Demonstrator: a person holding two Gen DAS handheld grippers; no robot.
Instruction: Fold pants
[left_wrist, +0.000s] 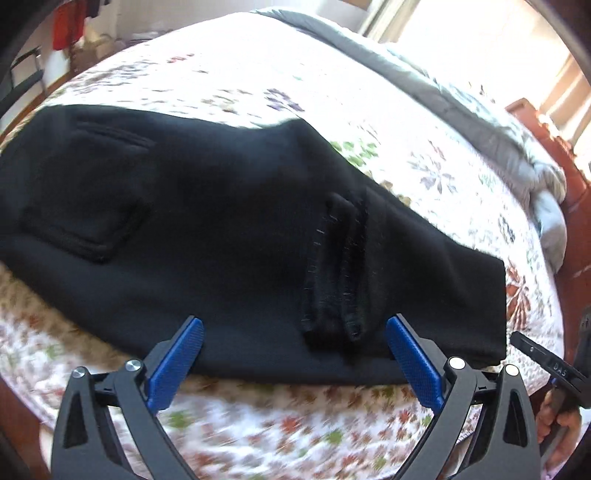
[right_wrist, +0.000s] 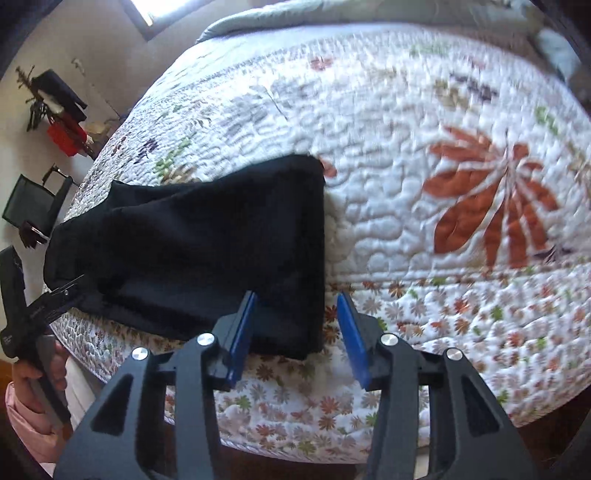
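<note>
While the black pants lie folded flat across the near part of a bed covered in a white leaf-print quilt, both claws hang just above their near edge and grip nothing. Seen from the left wrist, the left gripper has its blue pads spread wide, one on each side of the doubled leg hems that lie on top of the fold; the pads show clear of the cloth. From the right wrist, the right gripper stands about half open over the right-hand corner of the pants: its left pad sits over the black fabric, its right pad over bare quilt just past the edge. Whether the left pad brushes the cloth cannot be told. A grey blanket lies bunched along the far side of the bed. Each view catches the other handle held in a hand at its margin.
</note>
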